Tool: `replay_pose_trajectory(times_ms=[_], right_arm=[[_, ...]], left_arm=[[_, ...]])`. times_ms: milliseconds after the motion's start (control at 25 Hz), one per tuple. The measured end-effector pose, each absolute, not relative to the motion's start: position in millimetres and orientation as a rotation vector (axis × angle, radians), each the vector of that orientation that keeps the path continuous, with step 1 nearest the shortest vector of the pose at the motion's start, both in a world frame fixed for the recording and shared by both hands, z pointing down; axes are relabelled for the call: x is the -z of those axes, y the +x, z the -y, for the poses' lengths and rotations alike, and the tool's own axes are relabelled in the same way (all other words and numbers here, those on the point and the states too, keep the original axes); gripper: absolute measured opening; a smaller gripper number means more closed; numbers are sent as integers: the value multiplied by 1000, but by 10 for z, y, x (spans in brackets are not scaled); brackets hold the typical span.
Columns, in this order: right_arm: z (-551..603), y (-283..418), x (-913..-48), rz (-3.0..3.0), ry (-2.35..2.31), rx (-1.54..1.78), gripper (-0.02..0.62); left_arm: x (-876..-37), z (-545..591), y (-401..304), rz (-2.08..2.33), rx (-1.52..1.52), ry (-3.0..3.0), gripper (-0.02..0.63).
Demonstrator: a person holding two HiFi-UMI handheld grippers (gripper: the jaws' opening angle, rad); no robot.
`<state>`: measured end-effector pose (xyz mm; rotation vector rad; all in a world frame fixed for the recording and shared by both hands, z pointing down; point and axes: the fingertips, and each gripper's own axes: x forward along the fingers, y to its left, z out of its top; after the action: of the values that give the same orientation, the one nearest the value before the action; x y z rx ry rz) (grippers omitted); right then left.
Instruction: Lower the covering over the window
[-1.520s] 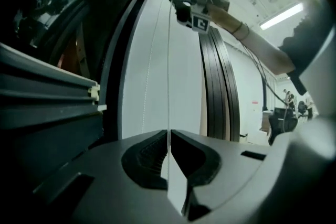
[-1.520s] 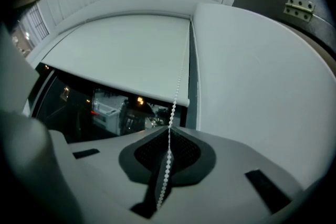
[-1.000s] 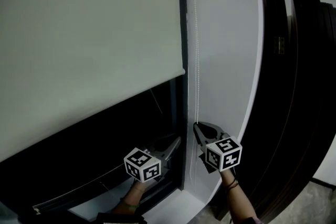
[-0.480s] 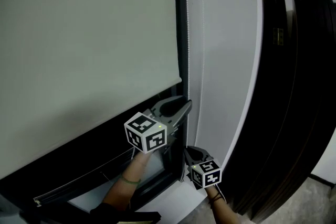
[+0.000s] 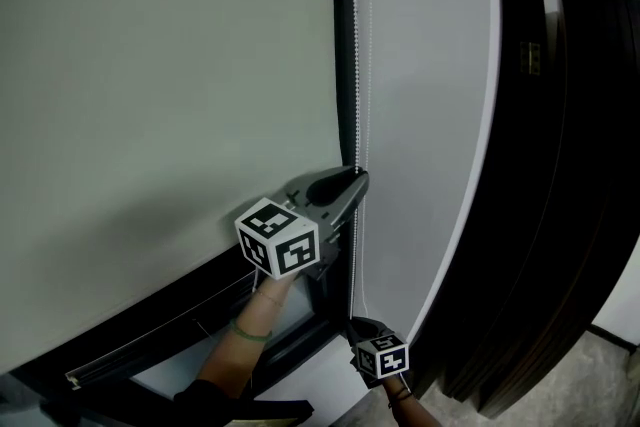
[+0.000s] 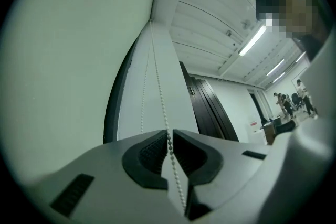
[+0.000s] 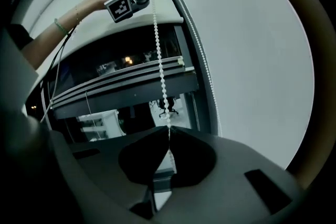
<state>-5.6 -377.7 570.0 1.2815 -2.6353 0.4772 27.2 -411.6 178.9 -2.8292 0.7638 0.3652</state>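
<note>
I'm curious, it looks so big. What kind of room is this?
Probably an office: a roller blind with a bead chain hangs over a window, and long strip lights line the ceiling.

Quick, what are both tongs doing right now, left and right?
Left tongs: open, closing around the bead chain, not yet pressing it.
Right tongs: shut on the bead chain.
</note>
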Motion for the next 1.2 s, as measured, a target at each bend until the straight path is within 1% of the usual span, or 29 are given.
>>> replay_pose_trajectory(times_ms=[40,240,440,520,640,720,800,960,1120,1200], right_arm=[[3777,-49,-5699,2632,1282,-479,14],[3833,51,-5697,2608,1285,-428,15],[3821,196,-5624,2560,1336,-312,15],[3867,322,-5467,2565,1401,-283,15],[4000,496,-4993,2611,1484,-214,17],[4107,579,-4529,2669,1507,-133,30],[4187,642,-3954,2752,1510,-46,40],[4188,682,-2880,2860,1456,183,55],[4162,601,-2132,2937,1371,315,88],[4193,537,-1858,2942,1346,372,95]], left_arm=[[-1785,4109,275,-758,-375,-2834,21],[-1746,4201,237,-770,-481,-2893,14],[-1799,4212,93,-836,-476,-2850,12],[-1797,4214,58,-845,-487,-2845,12],[-1800,4237,26,-864,-471,-2838,12],[-1908,4276,50,-880,-376,-2848,12],[-2151,4355,106,-898,-261,-2880,11],[-2601,4437,100,-930,-274,-2980,11],[-3008,4420,170,-965,-170,-2993,11],[-3247,4422,248,-973,-116,-3022,11]])
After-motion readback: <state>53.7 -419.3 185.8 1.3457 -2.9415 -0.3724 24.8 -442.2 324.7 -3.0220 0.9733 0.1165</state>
